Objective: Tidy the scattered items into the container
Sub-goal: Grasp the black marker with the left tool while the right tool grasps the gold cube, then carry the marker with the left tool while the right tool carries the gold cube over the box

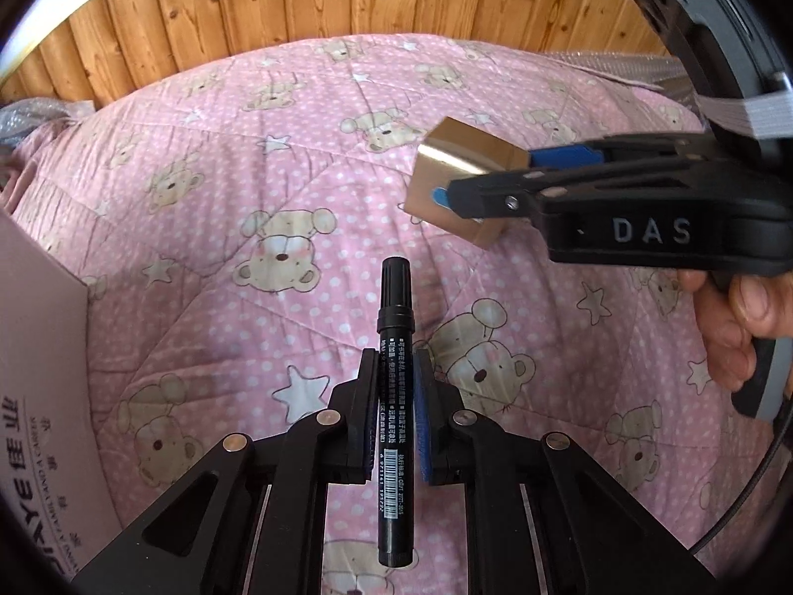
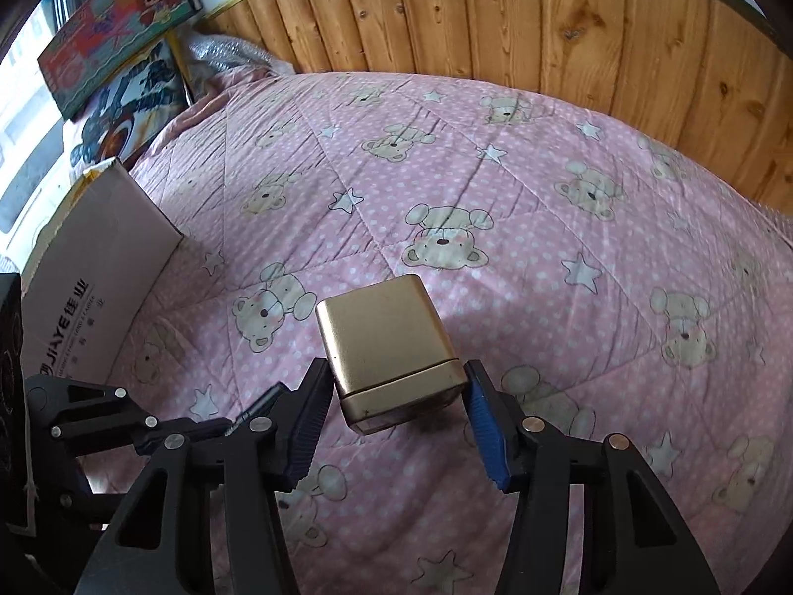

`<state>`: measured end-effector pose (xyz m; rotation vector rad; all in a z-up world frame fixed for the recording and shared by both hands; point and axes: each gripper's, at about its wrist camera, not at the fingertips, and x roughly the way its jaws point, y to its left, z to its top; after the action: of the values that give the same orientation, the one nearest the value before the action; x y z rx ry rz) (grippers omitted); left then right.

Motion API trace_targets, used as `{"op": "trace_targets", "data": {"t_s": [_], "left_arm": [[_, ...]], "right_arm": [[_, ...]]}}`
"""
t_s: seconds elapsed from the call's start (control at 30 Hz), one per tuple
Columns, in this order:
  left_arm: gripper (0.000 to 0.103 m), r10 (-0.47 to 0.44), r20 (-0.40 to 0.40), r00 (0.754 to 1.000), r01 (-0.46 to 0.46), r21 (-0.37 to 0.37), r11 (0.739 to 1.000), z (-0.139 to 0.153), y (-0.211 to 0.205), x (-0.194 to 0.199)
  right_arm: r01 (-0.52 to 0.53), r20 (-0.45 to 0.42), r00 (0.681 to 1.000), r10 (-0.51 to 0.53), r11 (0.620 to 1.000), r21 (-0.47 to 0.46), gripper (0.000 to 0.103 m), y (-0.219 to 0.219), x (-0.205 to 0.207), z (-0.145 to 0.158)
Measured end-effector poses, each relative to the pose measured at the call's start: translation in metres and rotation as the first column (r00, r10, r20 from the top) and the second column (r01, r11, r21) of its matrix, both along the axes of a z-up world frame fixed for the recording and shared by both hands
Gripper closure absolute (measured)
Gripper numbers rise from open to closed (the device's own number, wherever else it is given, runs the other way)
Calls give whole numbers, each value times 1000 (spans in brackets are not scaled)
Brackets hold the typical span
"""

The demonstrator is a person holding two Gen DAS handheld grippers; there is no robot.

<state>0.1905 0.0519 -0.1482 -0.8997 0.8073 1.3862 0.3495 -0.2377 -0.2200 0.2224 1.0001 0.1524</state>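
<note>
My left gripper point(image 1: 396, 367) is shut on a black marker pen point(image 1: 395, 342), which points forward above the pink bear quilt. My right gripper point(image 2: 396, 386) is shut on a gold metal box point(image 2: 386, 347) and holds it above the quilt. In the left wrist view the right gripper point(image 1: 490, 183) comes in from the right with the gold box point(image 1: 461, 173) in its blue pads. The cardboard container point(image 2: 99, 258) stands at the left, and its wall shows at the left edge of the left wrist view point(image 1: 39, 337). The left gripper's arm also shows low left in the right wrist view point(image 2: 148, 426).
The pink quilt point(image 2: 495, 198) covers the bed. A wooden plank wall point(image 2: 545, 25) runs along the far side. Colourful toy boxes point(image 2: 114, 49) lean at the far left behind the container. Bubble wrap point(image 1: 29, 119) lies at the quilt's left edge.
</note>
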Motion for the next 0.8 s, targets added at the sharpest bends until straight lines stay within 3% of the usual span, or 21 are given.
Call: {"op": "trace_targets", "data": {"t_s": [0.5,0.67,0.7,0.8], "left_arm": [[90,52,34,998,-55,95,994,59,-69,-28],[90,74,142,987,-88,97,991,71,-95,-49],[90,166,170,971,-184,100,978,73,-101,-54],[90,219,227,949,-247,102,964,77,-119,-64]], "right_arm": [[37,47,998,-39,999,40,48,43,-67,42],[34,51,998,-36,998,49,48,64,-88,49],[30,52,998,-33,998,52,48,69,-93,51],[16,63,998,-20,998,59,48,84,-105,58]]}}
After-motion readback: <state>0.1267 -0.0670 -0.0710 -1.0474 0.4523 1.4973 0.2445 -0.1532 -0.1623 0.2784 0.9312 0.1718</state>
